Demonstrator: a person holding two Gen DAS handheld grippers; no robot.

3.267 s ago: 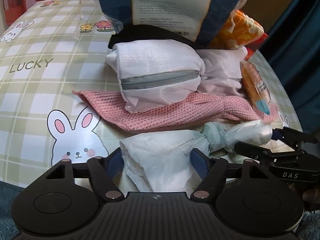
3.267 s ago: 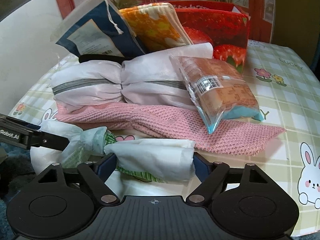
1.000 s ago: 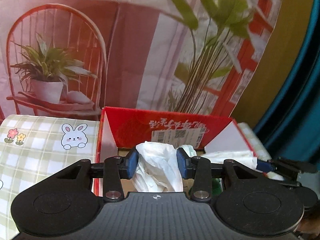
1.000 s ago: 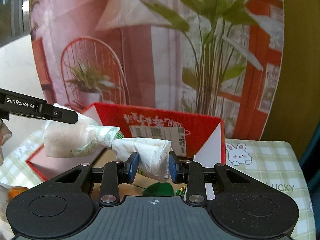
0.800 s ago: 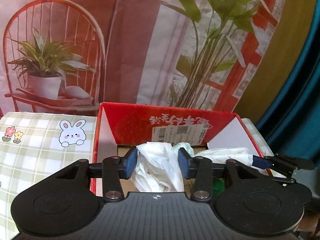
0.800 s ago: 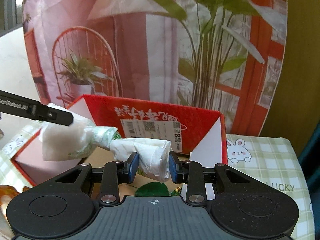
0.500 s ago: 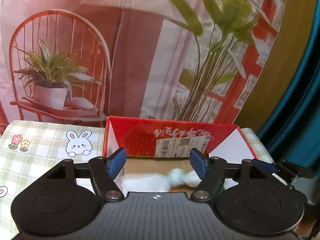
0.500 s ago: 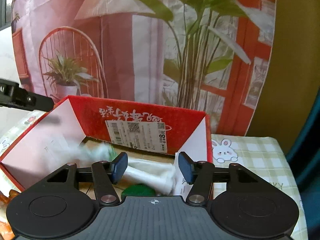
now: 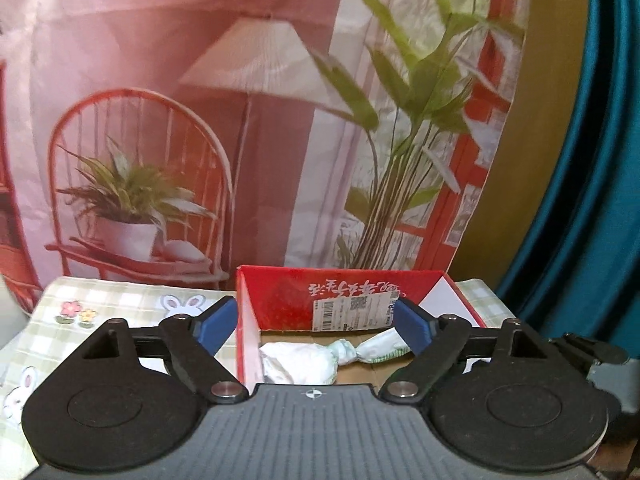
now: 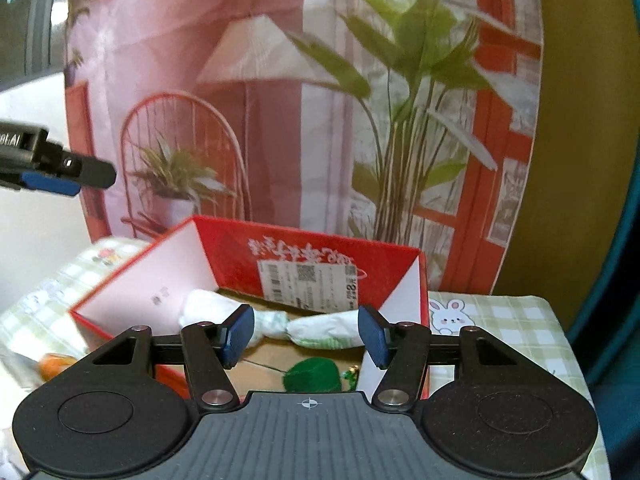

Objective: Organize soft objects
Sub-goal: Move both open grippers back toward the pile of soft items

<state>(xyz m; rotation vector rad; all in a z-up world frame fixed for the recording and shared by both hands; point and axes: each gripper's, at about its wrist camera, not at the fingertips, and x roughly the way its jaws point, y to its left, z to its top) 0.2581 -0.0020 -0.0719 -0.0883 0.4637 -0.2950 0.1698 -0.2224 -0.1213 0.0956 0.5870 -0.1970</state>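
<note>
Both tools are let go: the left hand-held gripper (image 9: pixel 314 326) and the right hand-held gripper (image 10: pixel 306 334) hang with jaws spread wide and nothing between them. Ahead of and below each lies the knotted white plastic bundle (image 10: pixel 280 322), resting on the floor of the red box (image 10: pixel 320 248), with a green ball of yarn (image 10: pixel 314 376) nearer the right one. I'd judge the drop finished; the sensible thing now is to lift straight back, keeping the blue pads (image 9: pixel 412 322) clear of the box walls on the desk (image 9: pixel 120 304).
</note>
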